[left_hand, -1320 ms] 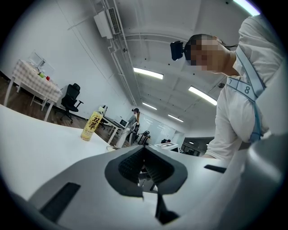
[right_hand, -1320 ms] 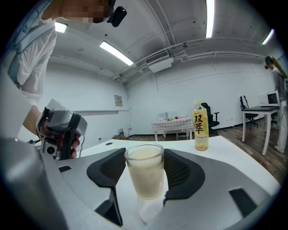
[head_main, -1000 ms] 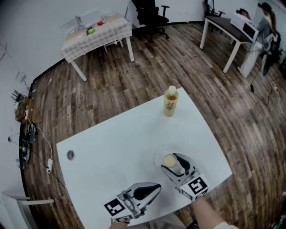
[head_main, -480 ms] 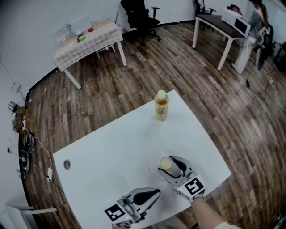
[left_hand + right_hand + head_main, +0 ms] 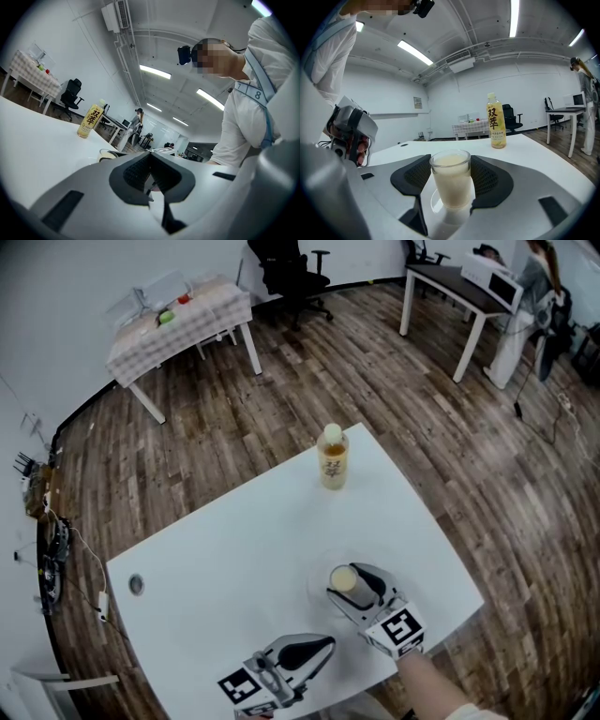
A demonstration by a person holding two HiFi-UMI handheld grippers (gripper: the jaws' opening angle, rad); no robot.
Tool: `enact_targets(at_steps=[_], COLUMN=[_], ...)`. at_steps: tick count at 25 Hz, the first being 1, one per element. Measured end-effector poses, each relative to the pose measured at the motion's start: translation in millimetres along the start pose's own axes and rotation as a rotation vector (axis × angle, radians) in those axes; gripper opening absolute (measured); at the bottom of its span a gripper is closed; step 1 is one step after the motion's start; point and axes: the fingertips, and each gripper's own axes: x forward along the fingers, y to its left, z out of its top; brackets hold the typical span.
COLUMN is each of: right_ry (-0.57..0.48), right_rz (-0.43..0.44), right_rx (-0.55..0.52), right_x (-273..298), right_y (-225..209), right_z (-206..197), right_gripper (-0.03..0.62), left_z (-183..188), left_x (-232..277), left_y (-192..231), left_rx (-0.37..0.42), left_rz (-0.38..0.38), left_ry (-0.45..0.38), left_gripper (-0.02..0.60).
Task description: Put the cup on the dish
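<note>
A small clear cup (image 5: 342,578) (image 5: 450,178) of creamy liquid stands upright between the pads of my right gripper (image 5: 348,583) (image 5: 450,185), which is shut on it. Under the cup lies a clear glass dish (image 5: 317,570) (image 5: 435,202), faint against the white table (image 5: 225,559); whether the cup's base touches it I cannot tell. My left gripper (image 5: 323,645) (image 5: 151,180) rests at the table's near edge, left of the cup, jaws shut and empty. In the left gripper view the cup and dish (image 5: 107,154) show just past its jaws.
A yellow tea bottle (image 5: 332,457) (image 5: 497,122) (image 5: 90,122) stands at the table's far edge. A small round grommet (image 5: 137,585) sits at the table's left. Across the wood floor are a checkered table (image 5: 178,320), an office chair (image 5: 286,268) and a desk (image 5: 459,292).
The head view has shifted, so the table and bottle sit slightly up and left. The right gripper stays shut on the cup over the dish. The left gripper has not moved.
</note>
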Motion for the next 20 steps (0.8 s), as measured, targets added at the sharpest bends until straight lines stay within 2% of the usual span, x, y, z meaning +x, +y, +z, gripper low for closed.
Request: enact_targets(at_steps=[20], right_ry=[0.003], right_rz=[0.000], right_rx=[-0.019], right_x=[1.9], right_y=[2.2], right_z=[-1.5], right_gripper=[0.284], left_z=[-2.0], left_x=[3.0], left_y=[-1.8], left_rx=[-0.006], left_rz=[-0.005], left_ry=[0.032], left_gripper=[0.002])
